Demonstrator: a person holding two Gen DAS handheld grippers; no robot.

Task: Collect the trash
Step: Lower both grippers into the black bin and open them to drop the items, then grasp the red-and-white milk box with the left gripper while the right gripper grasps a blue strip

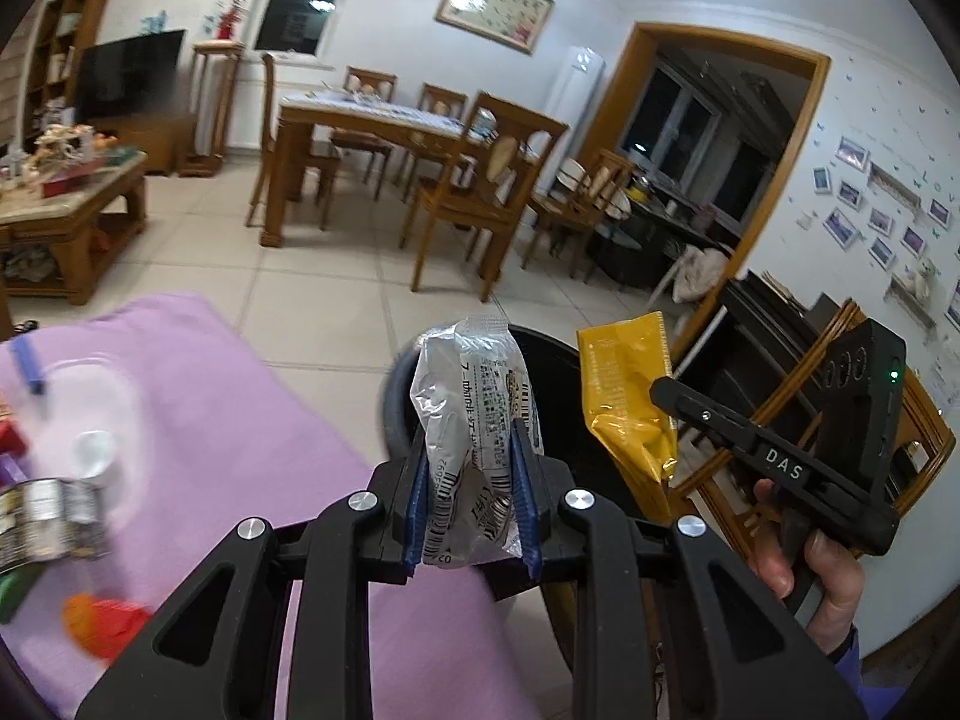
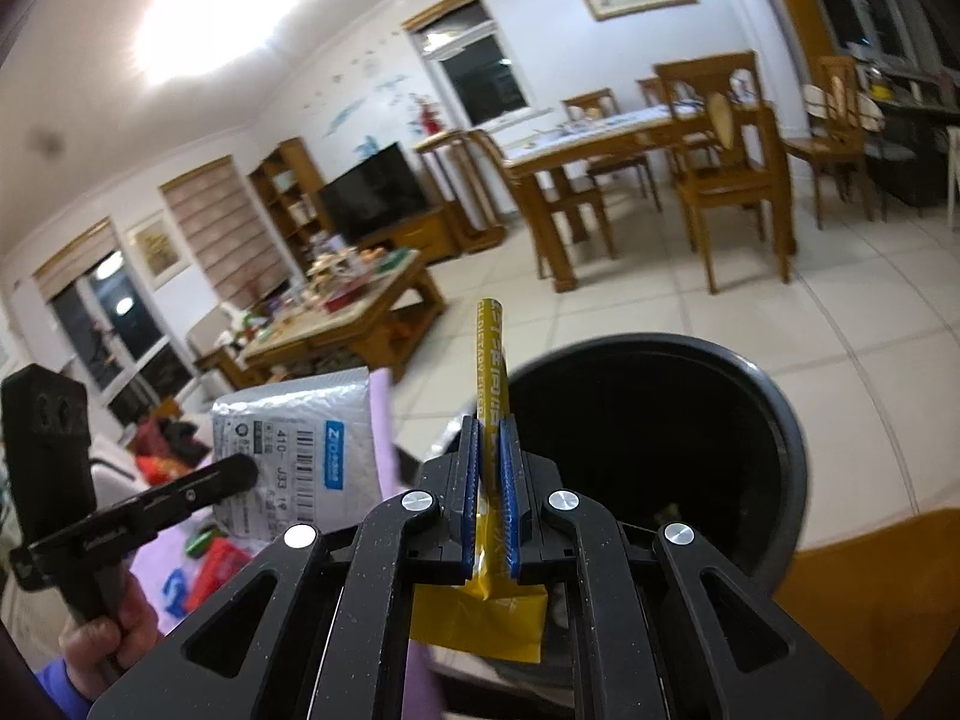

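My left gripper [image 1: 471, 438] is shut on a crumpled silver wrapper [image 1: 474, 420] with barcodes, held upright over the near rim of a black trash bin [image 1: 552, 360]. My right gripper [image 2: 491, 438] is shut on a yellow wrapper [image 2: 492, 360], held at the bin's [image 2: 774, 408] left rim. In the left wrist view the yellow wrapper [image 1: 630, 390] hangs from the right gripper [image 1: 666, 396] beside the bin. In the right wrist view the silver wrapper [image 2: 300, 444] shows at left in the left gripper [image 2: 240, 471].
A table with a purple cloth [image 1: 228, 396] lies left of the bin, with a silver can [image 1: 48, 516], a white cup [image 1: 96, 456], a blue pen [image 1: 30, 366] and red scraps [image 1: 102, 624]. Tiled floor, a dining table [image 1: 372, 120] with chairs and a cluttered coffee table [image 1: 66, 192] stand beyond.
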